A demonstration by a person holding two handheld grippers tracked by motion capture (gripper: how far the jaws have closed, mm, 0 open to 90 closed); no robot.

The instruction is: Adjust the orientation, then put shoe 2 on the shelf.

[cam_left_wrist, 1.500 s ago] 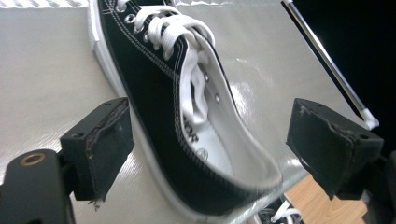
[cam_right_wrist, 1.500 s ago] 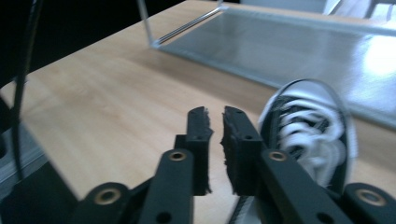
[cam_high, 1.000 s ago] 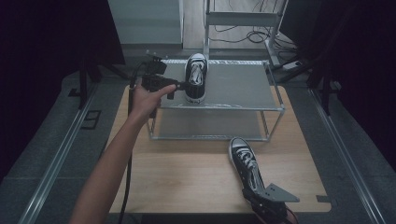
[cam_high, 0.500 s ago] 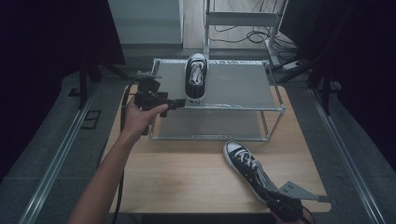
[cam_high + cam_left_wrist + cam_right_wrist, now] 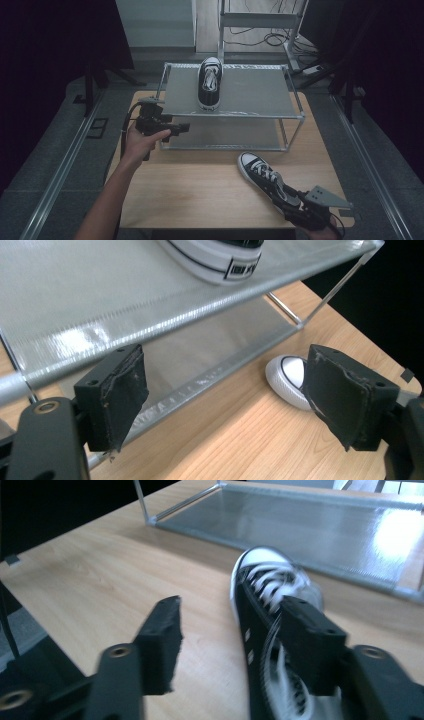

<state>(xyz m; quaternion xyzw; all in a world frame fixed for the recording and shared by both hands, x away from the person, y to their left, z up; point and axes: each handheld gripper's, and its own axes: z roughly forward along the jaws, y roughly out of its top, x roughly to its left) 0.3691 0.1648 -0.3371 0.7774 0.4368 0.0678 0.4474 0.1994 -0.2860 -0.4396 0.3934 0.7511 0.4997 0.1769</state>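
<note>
Pale wood makes the table [image 5: 200, 190], which carries a two-tier metal rack [image 5: 250, 95] across its far half. One black-and-white shoe [image 5: 210, 82] stands on the rack's top shelf, toe pointing away, its heel at the near edge; from the left gripper view its white sole [image 5: 215, 262] overhangs that shelf edge. A second shoe [image 5: 265, 180] lies on the table in front of the rack, near the right front corner, toe toward the rack. The left gripper [image 5: 172, 129], held in a hand [image 5: 140, 145], hangs by the rack's left front corner; its jaws stand wide apart with nothing between them. The right gripper [image 5: 295, 207] sits at the second shoe's heel end; in its own view, blurred, its jaws stand well open, one over the shoe's opening and the other beside the shoe, not closed on it.
</note>
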